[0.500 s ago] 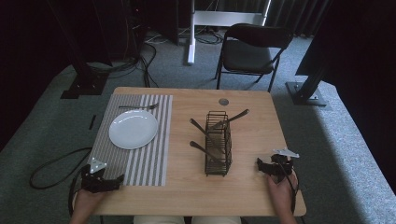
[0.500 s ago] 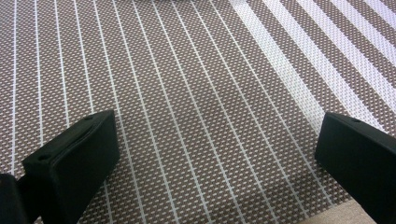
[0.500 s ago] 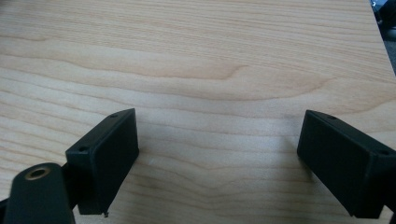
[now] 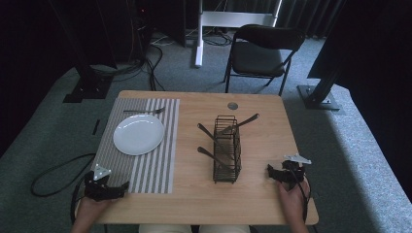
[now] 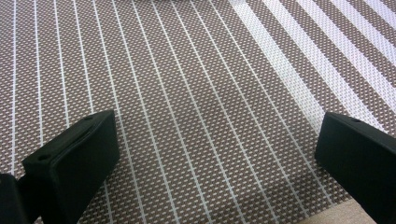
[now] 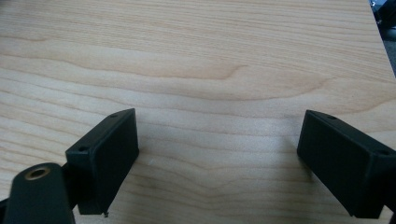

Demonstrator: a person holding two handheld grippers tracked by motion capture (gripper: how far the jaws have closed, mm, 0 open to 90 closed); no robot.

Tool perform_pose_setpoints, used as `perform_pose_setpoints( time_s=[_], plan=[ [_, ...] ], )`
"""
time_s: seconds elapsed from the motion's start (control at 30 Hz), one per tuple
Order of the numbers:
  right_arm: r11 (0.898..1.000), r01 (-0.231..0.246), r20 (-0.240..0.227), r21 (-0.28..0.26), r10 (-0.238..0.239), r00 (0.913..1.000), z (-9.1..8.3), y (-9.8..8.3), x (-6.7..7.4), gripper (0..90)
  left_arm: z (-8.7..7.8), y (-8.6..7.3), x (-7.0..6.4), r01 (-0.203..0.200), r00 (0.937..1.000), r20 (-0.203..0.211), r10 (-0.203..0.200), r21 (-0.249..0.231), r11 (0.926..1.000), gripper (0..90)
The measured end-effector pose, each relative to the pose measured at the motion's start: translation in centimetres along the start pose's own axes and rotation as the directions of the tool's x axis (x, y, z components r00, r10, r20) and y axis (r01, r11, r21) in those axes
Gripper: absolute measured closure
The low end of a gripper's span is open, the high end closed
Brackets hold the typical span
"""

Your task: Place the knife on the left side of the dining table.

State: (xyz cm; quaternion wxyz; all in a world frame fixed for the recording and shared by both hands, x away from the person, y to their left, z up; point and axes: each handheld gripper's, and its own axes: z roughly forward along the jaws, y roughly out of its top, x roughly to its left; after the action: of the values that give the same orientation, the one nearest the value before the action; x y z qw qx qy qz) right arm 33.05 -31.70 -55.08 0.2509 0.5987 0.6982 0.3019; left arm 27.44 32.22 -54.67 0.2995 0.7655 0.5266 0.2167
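Note:
My left gripper (image 4: 119,188) rests at the near left corner of the wooden table (image 4: 272,126), on the striped placemat (image 4: 155,165). Its jaws stand wide open over the woven mat (image 5: 196,107) with nothing between them. My right gripper (image 4: 270,171) sits near the table's right front edge, jaws open over bare wood (image 6: 210,70), also empty. A white plate (image 4: 139,134) lies on the placemat with a fork (image 4: 144,111) beyond it. A black wire caddy (image 4: 227,148) stands mid-table with several dark utensils sticking out of it.
A small round grommet (image 4: 232,105) is set in the table's far edge. A black folding chair (image 4: 262,53) stands beyond the table. Cables trail over the floor at the left (image 4: 53,174).

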Motion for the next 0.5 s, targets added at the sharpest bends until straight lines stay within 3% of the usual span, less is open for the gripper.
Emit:
perform_pose_setpoints(
  time_s=[0.5],
  plan=[
    [1.000, -0.002, 0.003, 0.000, 0.002, 1.0000, -0.02, -0.01, 0.05, 11.7, -0.24, 0.14, 0.22, -0.004, 0.9999, 0.011, 0.004, 0.012, 0.9999, 3.7]
  ],
)
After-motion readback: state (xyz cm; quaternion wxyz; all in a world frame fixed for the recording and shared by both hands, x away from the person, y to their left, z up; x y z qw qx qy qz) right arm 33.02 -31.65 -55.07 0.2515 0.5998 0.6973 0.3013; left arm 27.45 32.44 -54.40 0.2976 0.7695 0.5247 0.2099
